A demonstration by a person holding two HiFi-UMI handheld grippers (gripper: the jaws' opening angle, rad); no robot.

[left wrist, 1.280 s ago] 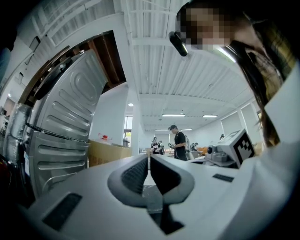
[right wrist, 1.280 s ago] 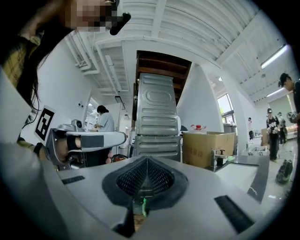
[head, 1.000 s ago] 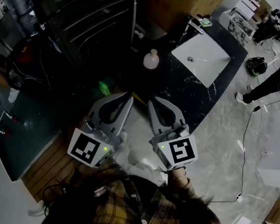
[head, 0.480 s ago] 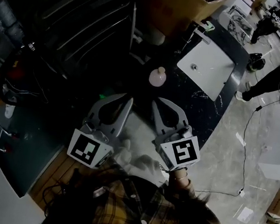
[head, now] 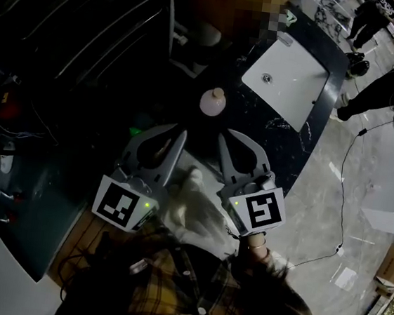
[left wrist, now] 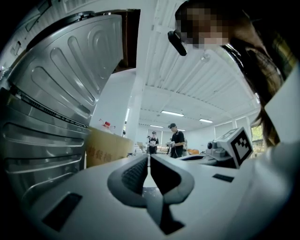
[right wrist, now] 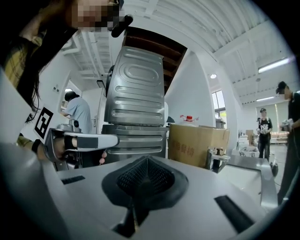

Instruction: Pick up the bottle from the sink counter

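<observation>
A small pale round bottle (head: 212, 101) with a narrow neck stands on the dark marbled sink counter (head: 256, 135), left of the white basin. Both grippers are held side by side, level, pointing toward the counter, with the bottle a short way beyond and between their tips. My left gripper (head: 180, 134) (left wrist: 149, 158) has its jaws shut with nothing between the pads. My right gripper (head: 224, 136) (right wrist: 146, 160) is also shut and holds nothing. Neither touches the bottle. The bottle does not show in either gripper view.
A white rectangular sink basin (head: 287, 79) with a tap (right wrist: 220, 157) sits in the counter at the right. A ribbed steel machine (right wrist: 136, 98) and a cardboard box (right wrist: 197, 140) stand behind. People (head: 385, 86) stand on the pale floor at the far right, where a cable (head: 344, 198) trails.
Both grippers have advanced together toward the counter, so the bottle now lies closer to their tips. Both pairs of jaws look the same as before.
</observation>
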